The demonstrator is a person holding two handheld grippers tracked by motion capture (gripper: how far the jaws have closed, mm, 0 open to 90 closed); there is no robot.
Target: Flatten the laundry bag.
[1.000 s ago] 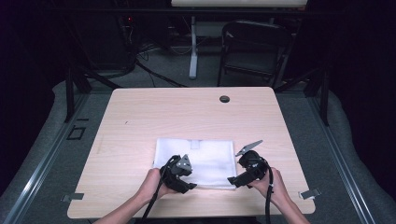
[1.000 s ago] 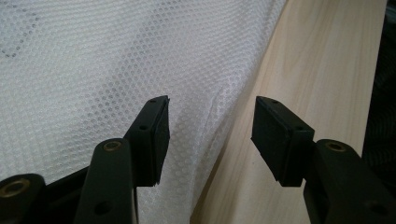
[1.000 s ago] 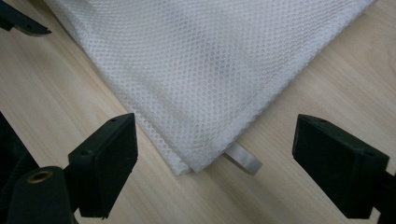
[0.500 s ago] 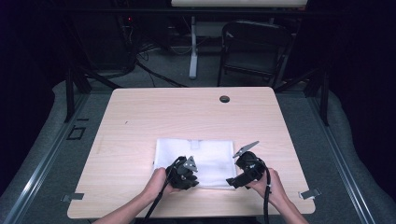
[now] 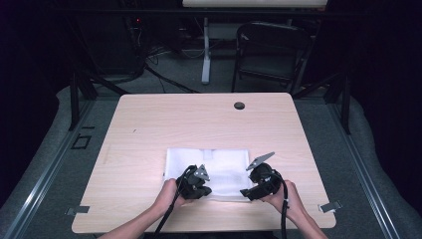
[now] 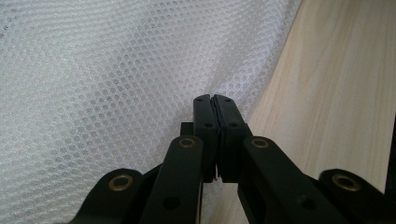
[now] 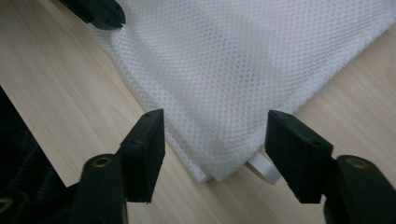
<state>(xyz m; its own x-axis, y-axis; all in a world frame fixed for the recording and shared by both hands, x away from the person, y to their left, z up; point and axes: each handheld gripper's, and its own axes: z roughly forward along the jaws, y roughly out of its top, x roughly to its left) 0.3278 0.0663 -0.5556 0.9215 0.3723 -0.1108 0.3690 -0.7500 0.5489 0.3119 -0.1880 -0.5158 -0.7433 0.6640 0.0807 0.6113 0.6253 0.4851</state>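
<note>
High view, near edge: two hands come in from six o'clock, each holding a gripper at the near edge of the white mesh cloth (image 5: 209,167) on the wooden table (image 5: 149,129).
Left gripper (image 6: 215,100): jaws pressed together, pinching the mesh cloth at its near edge; they have just been closing on it. In the high view it sits at the cloth's seven o'clock corner.
Right gripper (image 7: 215,140): jaws about half open, just been closing; the cloth's corner and a small white tag (image 7: 264,169) lie between them, pads not pressing.
Cloth: flat on the table's near half, slightly right of centre.
Far side: dark round hole (image 5: 239,105) toward twelve o'clock.
</note>
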